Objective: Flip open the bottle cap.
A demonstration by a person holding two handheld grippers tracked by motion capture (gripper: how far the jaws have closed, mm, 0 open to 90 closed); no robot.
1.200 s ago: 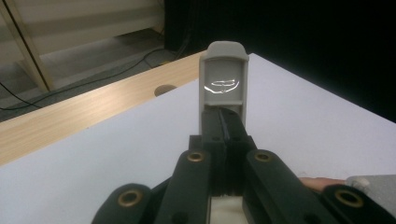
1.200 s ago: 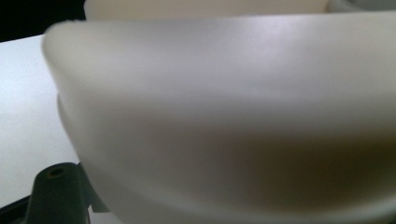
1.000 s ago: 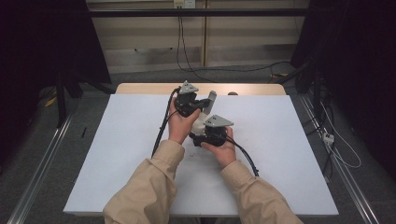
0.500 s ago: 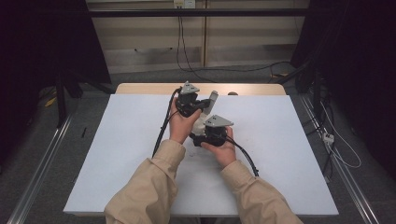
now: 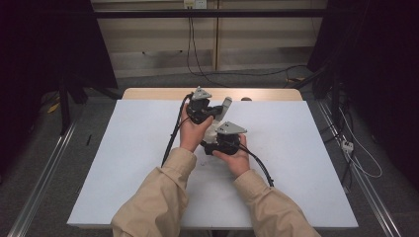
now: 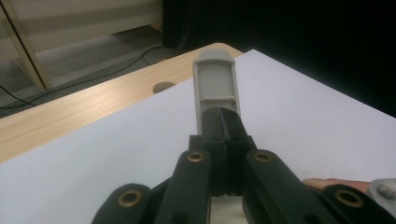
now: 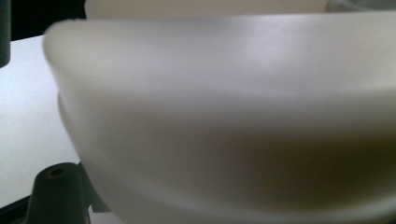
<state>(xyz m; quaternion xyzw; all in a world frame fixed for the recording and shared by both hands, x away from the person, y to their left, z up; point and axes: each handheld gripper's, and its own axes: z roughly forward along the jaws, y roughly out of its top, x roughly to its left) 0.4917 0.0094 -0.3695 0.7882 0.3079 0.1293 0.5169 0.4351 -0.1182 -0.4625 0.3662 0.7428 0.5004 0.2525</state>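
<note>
Judging from its rigid, smooth moulded look, we treat the grey plastic handle [image 6: 215, 88] and the pale rounded body [image 7: 224, 116] it joins as one light, stiff, somewhat slippery part, held above the middle of the white desk [image 5: 123, 163]. The left gripper [image 5: 200, 109] has its jaws fully closed on the near end of the handle, which stands out straight beyond them. The right gripper [image 5: 225, 140] sits just beside it, jaws closed on the pale body, which looms close and blurred before its camera. We recommend gripping the flat handle faces, not the curved wall. Open desk lies on every side; the wooden far edge [image 6: 93, 105] is near.
</note>
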